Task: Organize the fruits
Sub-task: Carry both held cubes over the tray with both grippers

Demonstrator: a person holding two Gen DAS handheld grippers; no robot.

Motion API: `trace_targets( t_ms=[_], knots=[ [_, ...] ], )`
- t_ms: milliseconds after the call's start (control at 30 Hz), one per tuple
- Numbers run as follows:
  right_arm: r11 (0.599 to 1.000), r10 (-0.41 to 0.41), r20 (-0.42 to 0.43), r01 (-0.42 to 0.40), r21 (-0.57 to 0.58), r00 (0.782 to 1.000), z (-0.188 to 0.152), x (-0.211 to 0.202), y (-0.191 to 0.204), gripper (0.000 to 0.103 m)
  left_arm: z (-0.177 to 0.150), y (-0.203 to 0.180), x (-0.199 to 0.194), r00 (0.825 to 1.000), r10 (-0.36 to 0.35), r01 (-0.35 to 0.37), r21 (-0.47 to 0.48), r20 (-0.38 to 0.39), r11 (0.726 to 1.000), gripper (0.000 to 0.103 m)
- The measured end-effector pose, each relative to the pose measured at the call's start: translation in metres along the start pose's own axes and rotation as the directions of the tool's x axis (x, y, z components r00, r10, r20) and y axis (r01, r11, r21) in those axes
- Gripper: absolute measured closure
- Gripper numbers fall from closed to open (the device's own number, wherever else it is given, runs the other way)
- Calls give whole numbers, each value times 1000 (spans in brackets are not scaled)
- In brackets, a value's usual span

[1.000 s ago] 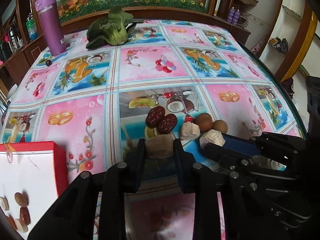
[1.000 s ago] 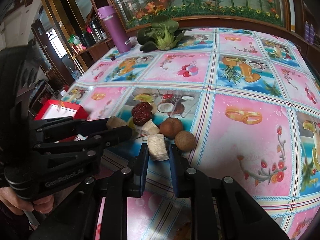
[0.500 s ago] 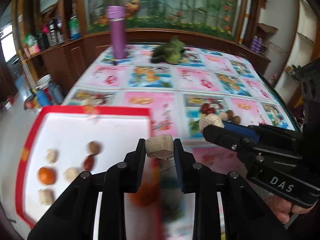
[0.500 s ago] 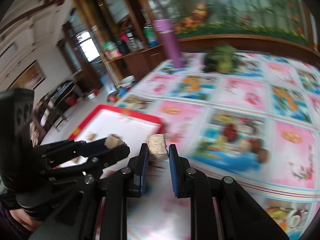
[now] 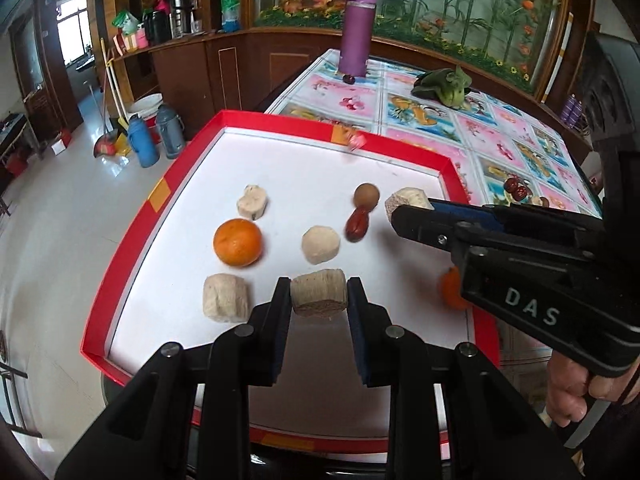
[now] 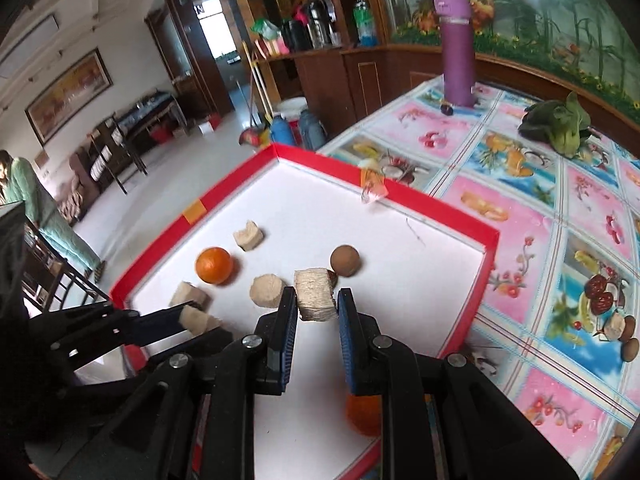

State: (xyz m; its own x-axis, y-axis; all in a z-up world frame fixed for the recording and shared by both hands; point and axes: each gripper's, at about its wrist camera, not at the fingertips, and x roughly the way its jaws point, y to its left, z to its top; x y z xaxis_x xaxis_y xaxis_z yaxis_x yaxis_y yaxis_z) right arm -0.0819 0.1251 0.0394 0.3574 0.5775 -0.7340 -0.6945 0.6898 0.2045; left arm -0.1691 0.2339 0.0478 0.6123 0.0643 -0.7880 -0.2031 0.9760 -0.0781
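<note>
Here both grippers are hovering over the red-rimmed tray (image 5: 448, 166) (white inside), the left gripper (image 5: 318, 300) pinching a fibrous tan chunk (image 5: 319, 295), the right gripper (image 6: 316, 302) clamping a paler ridged chunk (image 6: 314, 294).

Your left gripper (image 5: 319, 300) has its fingers clamped on a pale chunk (image 5: 319, 295). Your right gripper (image 6: 316, 304) is likewise closed on a chunk of its own (image 6: 314, 294), reaching forward beside the left one, your hand (image 5: 576, 388) wrapped around its handle.

I read this as a home living room. Wooden cabinets (image 6: 316, 68) hold thermos flasks (image 6: 316, 26); framed painting (image 6: 68, 92) on the wall, fruit-print cloth on the counter (image 6: 520, 184).
</note>
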Motion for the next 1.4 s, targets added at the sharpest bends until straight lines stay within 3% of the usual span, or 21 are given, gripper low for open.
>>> trace_targets(
  t_ms=[733, 1133, 1233, 1300, 1400],
  knots=[
    [998, -57, -91, 59, 16, 994, -13, 21, 10, 84, 4, 11, 28, 995, 97, -98, -44, -25, 994, 73],
    [998, -28, -107, 33, 51, 994, -13, 22, 2, 85, 8, 7, 31, 987, 159, -160, -77, -24, 984, 71],
    [998, -1, -81, 6, 63, 997, -10, 13, -2, 85, 10, 9, 23, 984, 180, -179, -112, -2, 977, 56],
    [998, 21, -44, -18, 66, 999, -7, 0, -6, 84, 12, 8, 11, 978, 207, -201, -116, 36, 973, 39],
    [996, 37, 26, -39, 84, 999, -2, -23, -14, 78, 20, 4, -12, 969, 222, -207, -129, 112, 970, 24]
  ],
)
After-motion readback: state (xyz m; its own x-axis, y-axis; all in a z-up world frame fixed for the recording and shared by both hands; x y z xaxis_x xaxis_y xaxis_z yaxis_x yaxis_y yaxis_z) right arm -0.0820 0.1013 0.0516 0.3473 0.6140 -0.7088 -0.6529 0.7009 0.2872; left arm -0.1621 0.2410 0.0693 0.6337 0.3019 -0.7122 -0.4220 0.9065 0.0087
